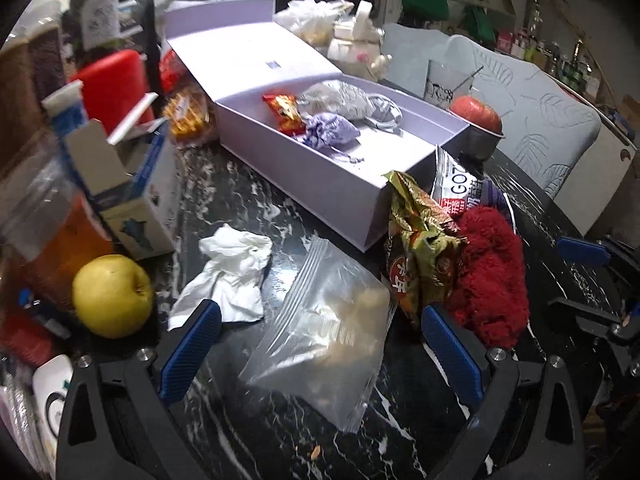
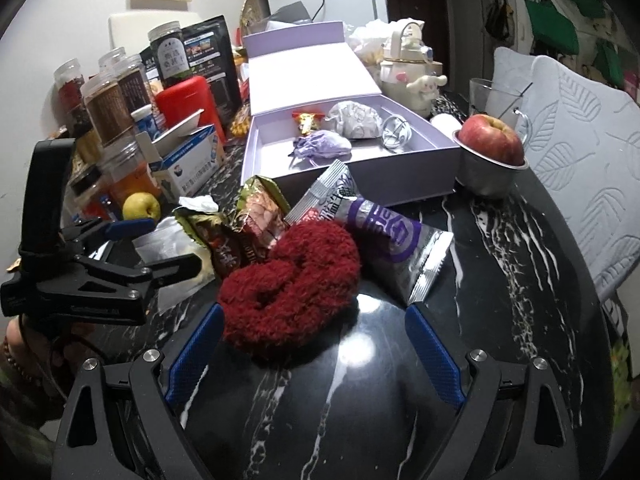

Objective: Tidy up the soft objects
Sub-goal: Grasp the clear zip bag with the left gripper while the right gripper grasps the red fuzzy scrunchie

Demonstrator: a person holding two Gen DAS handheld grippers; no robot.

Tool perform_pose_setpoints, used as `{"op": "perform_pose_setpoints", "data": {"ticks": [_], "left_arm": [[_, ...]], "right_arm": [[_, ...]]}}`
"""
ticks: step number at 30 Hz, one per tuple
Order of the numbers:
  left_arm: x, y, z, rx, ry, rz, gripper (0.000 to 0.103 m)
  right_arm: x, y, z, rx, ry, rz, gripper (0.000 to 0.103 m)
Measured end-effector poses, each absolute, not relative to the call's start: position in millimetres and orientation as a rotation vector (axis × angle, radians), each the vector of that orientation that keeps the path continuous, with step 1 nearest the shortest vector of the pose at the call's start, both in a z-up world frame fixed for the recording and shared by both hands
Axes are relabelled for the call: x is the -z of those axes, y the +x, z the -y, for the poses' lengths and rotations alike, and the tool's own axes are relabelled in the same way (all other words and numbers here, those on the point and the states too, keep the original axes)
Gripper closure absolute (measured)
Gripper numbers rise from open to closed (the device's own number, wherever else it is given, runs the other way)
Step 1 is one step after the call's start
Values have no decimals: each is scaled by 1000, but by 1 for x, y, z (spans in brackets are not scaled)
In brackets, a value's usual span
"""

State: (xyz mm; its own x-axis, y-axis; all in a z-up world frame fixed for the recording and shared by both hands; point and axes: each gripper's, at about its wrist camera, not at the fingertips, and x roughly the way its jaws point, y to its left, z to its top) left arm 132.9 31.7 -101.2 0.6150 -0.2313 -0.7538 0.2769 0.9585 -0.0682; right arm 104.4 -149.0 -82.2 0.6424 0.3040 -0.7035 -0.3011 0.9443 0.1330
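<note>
Right wrist: snack packets (image 2: 256,224) crowding red scrunchie (image 2: 288,280)

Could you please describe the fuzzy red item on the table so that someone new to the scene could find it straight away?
Start at the open lilac box on the black marble table. In front of it lie crinkly snack packets; the fuzzy red scrunchie rests against them, nearest the right gripper. It alone is woolly, dark red and ring-shaped.
</note>
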Motion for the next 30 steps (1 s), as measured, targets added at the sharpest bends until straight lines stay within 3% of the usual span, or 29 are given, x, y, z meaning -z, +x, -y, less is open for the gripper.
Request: {"op": "perform_pose_setpoints", "data": {"ticks": [5, 12, 18, 25, 30], "left_arm": [[110, 141, -30, 331, 69, -887, 17], [118, 140, -27, 372, 77, -918, 56], [116, 136, -27, 376, 45, -934, 57], [107, 117, -28, 365, 37, -910, 57], [111, 110, -23, 368, 42, -918, 61]], "right_arm": [[87, 116, 144, -362, 7, -834, 10], [94, 135, 133, -405, 29, -881, 10], [98, 140, 126, -442, 47, -882, 11], [102, 132, 136, -447, 77, -869, 53], [98, 120, 141, -452, 80, -863, 64]]}}
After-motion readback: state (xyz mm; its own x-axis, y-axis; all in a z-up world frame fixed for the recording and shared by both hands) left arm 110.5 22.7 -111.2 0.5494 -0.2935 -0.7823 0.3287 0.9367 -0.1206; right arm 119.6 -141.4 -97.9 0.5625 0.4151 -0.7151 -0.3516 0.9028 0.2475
